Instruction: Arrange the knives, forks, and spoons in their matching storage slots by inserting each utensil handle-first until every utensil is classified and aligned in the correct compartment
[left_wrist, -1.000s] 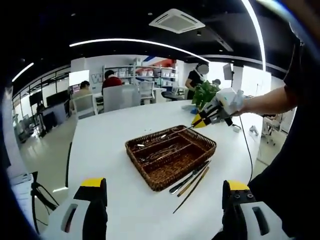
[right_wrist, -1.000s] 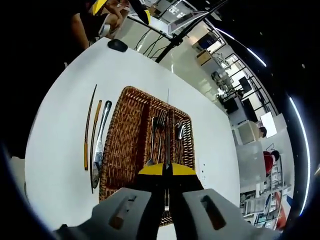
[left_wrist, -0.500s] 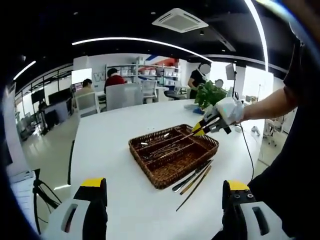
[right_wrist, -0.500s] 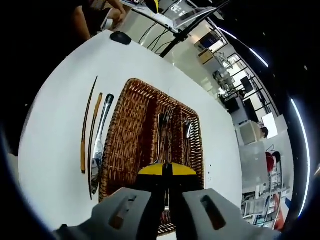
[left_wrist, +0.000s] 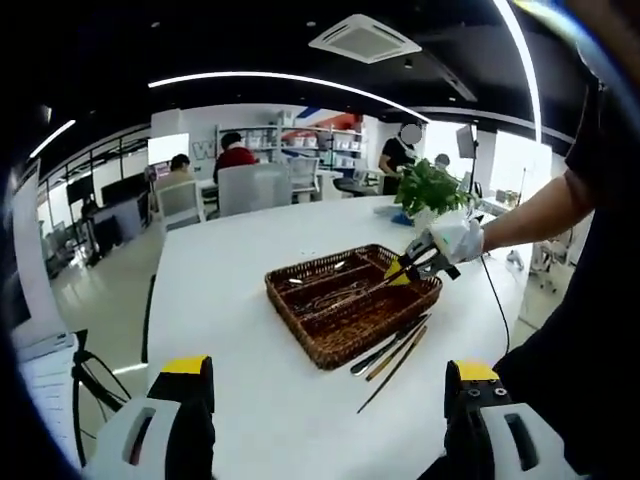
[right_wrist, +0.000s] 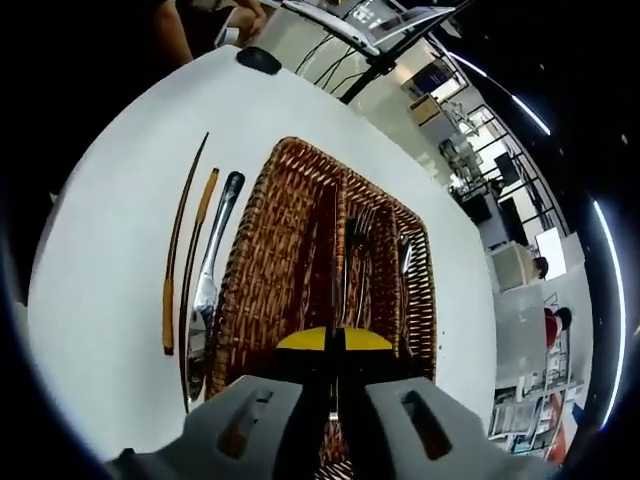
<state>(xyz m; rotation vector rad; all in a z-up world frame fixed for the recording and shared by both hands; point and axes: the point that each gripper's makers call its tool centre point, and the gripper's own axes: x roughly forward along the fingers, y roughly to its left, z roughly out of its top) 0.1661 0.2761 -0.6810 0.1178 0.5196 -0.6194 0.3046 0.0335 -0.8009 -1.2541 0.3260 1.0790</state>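
Now right gripper (right_wrist: 335, 340) pinches a thin utensil (right_wrist: 336, 260) over fork-holding wicker basket (right_wrist: 262, 262).

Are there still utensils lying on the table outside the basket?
Yes: in the right gripper view a knife and thin sticks lie on the white table beside the wicker basket.

One wicker basket (right_wrist: 262, 262) is sitting on the desk (right_wrist: 110, 200), divided into what look like three long compartments. Three utensils are lying on the desk left of it: two thin brown-handled pieces (right_wrist: 178, 262) and one silver spoon (right_wrist: 208, 283). Inside, several forks (right_wrist: 352, 258) are lying together, though their exact number is hard to make out.
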